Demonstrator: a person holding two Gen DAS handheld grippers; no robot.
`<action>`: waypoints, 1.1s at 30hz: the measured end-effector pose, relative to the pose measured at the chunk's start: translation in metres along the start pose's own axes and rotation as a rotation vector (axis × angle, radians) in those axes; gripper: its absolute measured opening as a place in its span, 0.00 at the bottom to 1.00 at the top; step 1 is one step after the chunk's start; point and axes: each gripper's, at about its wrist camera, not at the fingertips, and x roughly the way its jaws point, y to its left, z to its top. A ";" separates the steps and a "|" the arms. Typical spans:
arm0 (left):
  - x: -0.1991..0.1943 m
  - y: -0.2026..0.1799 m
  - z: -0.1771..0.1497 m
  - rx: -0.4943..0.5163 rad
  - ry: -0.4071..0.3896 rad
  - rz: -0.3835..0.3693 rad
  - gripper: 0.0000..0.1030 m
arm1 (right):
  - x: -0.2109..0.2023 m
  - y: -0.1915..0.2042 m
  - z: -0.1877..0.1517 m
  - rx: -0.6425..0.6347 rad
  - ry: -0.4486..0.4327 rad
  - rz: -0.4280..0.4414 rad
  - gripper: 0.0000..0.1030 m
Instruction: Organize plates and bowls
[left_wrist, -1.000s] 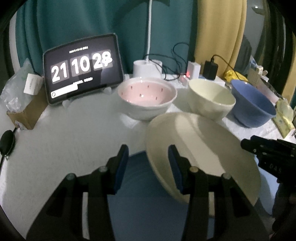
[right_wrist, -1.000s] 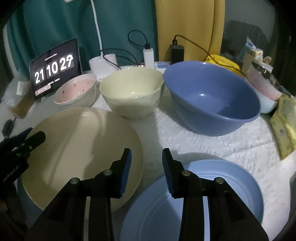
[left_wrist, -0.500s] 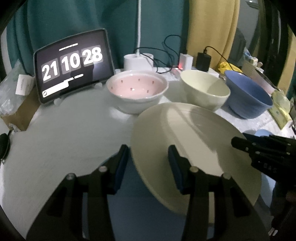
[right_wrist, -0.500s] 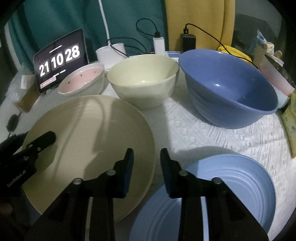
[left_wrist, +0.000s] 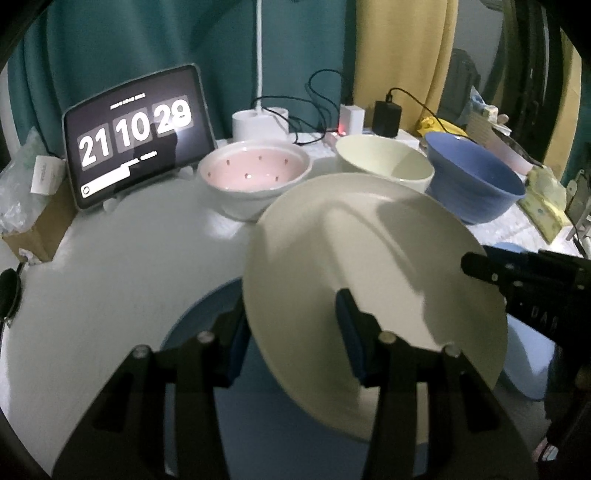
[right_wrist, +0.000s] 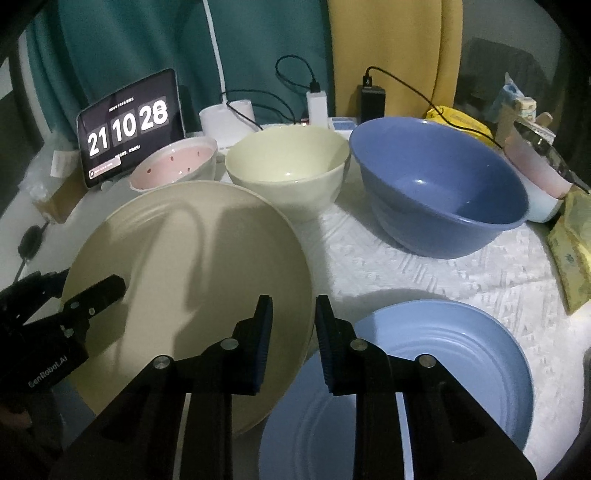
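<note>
The left gripper grips the cream plate by its rim, tilted above a blue plate. The right gripper, nearly closed, appears to pinch the opposite rim. Uneven release could drop the plate onto the blue plate beside it.

Left part of the tabletop lies bare and wide, the easiest way in. Its far edge is closed by a propped tablet and a cardboard box.

Middle is filled by the tilted cream plate, with the left claw at its left rim and the right claw at its right rim.

Behind it three bowls stand close in a row: pink bowl, cream bowl, blue bowl. Gaps between them are narrow.

A strip of white cloth stays open between the blue bowl and the blue plate.

Chargers and cables crowd the back.
</note>
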 end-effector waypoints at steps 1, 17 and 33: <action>-0.002 -0.001 0.000 0.002 -0.002 0.001 0.45 | -0.002 0.000 0.000 0.000 -0.003 -0.001 0.25; -0.030 -0.022 -0.004 0.029 -0.044 0.006 0.45 | -0.039 -0.006 -0.011 0.022 -0.068 -0.010 0.25; -0.046 -0.055 -0.009 0.082 -0.057 -0.006 0.45 | -0.067 -0.031 -0.030 0.073 -0.110 -0.020 0.25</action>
